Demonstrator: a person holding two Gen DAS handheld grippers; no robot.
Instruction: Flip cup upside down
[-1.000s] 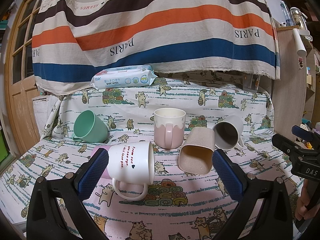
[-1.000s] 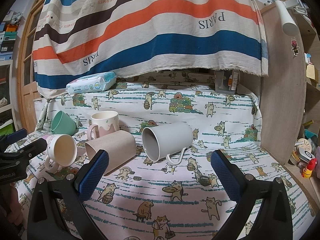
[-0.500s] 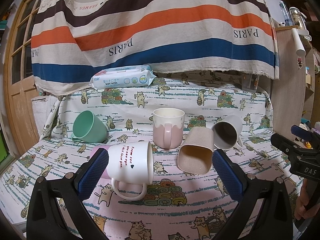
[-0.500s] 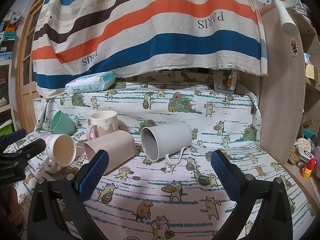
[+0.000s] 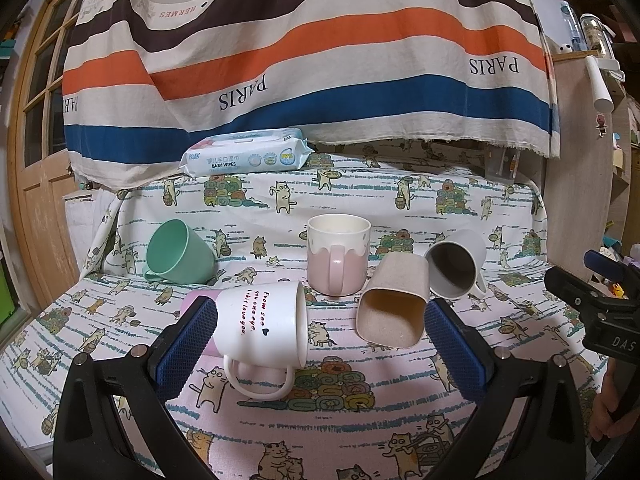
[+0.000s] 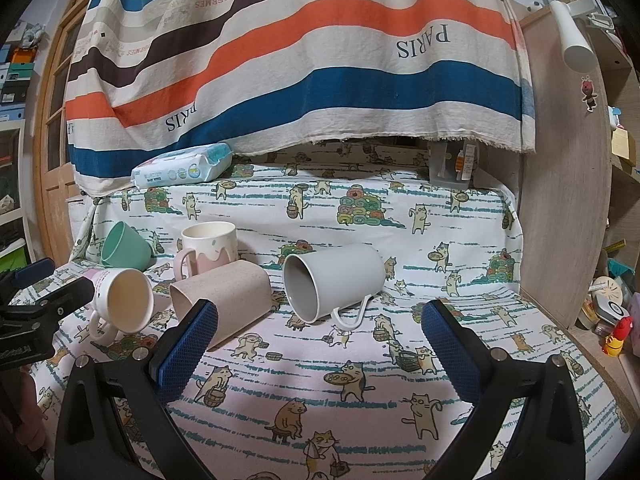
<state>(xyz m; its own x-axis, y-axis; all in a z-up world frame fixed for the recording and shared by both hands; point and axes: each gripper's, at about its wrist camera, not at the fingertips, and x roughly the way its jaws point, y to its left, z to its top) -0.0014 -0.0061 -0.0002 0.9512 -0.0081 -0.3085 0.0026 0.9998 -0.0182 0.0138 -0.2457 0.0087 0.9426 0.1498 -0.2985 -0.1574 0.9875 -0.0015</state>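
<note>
Several cups sit on a cat-print cloth. A white mug with red writing [image 5: 260,332] lies on its side, handle toward me, just ahead of my open left gripper [image 5: 320,344]. A beige handleless cup [image 5: 394,304] and a grey mug [image 5: 456,264] also lie on their sides. A pink-and-cream mug [image 5: 338,260] stands upright. A green cup [image 5: 178,252] lies tilted at the left. My right gripper [image 6: 318,344] is open and empty, with the grey mug [image 6: 334,284] lying a little ahead of it and the beige cup [image 6: 224,296] by its left finger.
A baby wipes pack [image 5: 246,156] lies at the back under a striped hanging cloth [image 5: 320,60]. A wooden cabinet side [image 6: 568,200] bounds the right. A wooden door [image 5: 44,160] stands at the left. The right gripper shows at the right edge of the left wrist view [image 5: 592,304].
Both grippers have drifted very slightly; the cups have not moved.
</note>
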